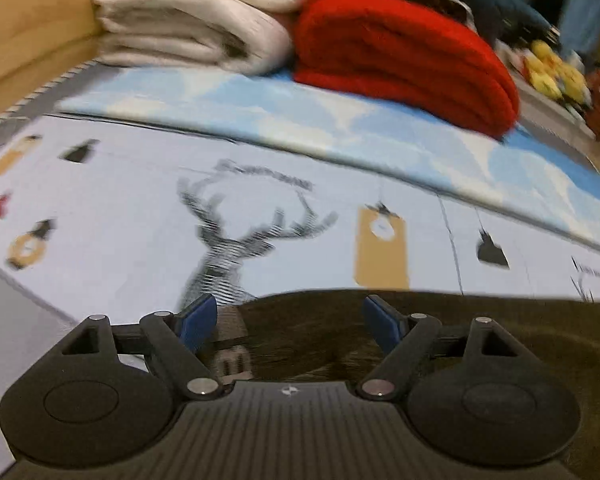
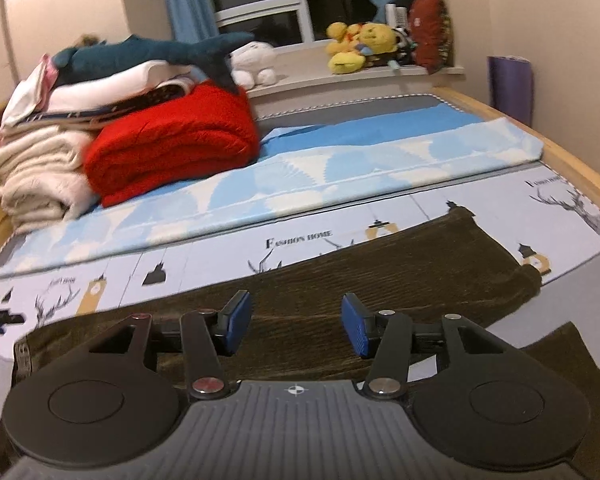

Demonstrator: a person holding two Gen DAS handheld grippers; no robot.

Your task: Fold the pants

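Dark olive-brown corduroy pants [image 2: 380, 272] lie flat along the near edge of the bed, legs running to the right; one leg hangs off the edge at lower right. They also show in the left wrist view [image 1: 440, 332]. My left gripper [image 1: 290, 320] is open above the waistband end of the pants, holding nothing. My right gripper [image 2: 296, 320] is open just above the middle of the pants, holding nothing. The left wrist view is blurred.
The bed sheet [image 2: 220, 256] has a deer and lantern print. A blue and white quilt [image 2: 340, 172] lies folded behind. A red blanket [image 2: 172, 152], cream blankets [image 2: 36, 176] and a plush shark [image 2: 160, 56] are stacked at the back left. Plush toys [image 2: 364, 44] sit on the windowsill.
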